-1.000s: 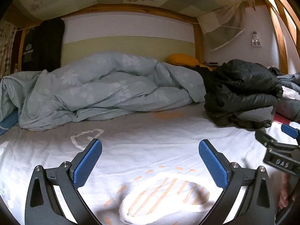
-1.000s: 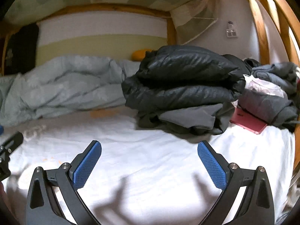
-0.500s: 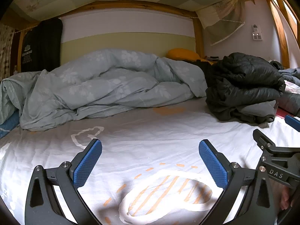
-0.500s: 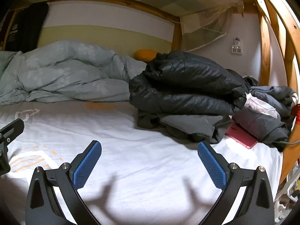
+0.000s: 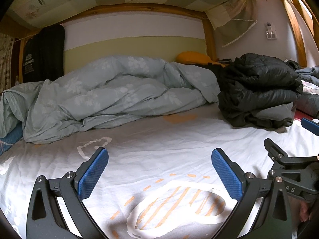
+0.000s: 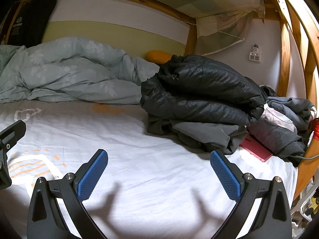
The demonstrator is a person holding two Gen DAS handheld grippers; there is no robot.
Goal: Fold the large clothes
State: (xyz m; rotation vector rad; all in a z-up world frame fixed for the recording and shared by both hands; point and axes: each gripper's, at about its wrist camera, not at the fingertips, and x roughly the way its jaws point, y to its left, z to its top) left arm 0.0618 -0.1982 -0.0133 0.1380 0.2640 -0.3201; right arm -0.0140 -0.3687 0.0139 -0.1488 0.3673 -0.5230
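Both grippers hang over the white bedsheet [image 6: 159, 159] with fingers spread wide and nothing between them: the left gripper [image 5: 159, 171] and the right gripper [image 6: 159, 171]. The clothes to fold are the black puffer jacket [image 6: 203, 91], lying on a grey garment [image 6: 207, 133]; the right gripper faces this stack. Right of the jacket sits a heap of grey clothes [image 6: 287, 123], and left of it a bunched pale duvet [image 5: 119, 91].

The jacket looks light, puffy and slick-shelled, so it will likely slide and spring back; a pinch at a hem or seam edge should hold better than the padded middle. Where its collar or cuffs lie I cannot tell from here.
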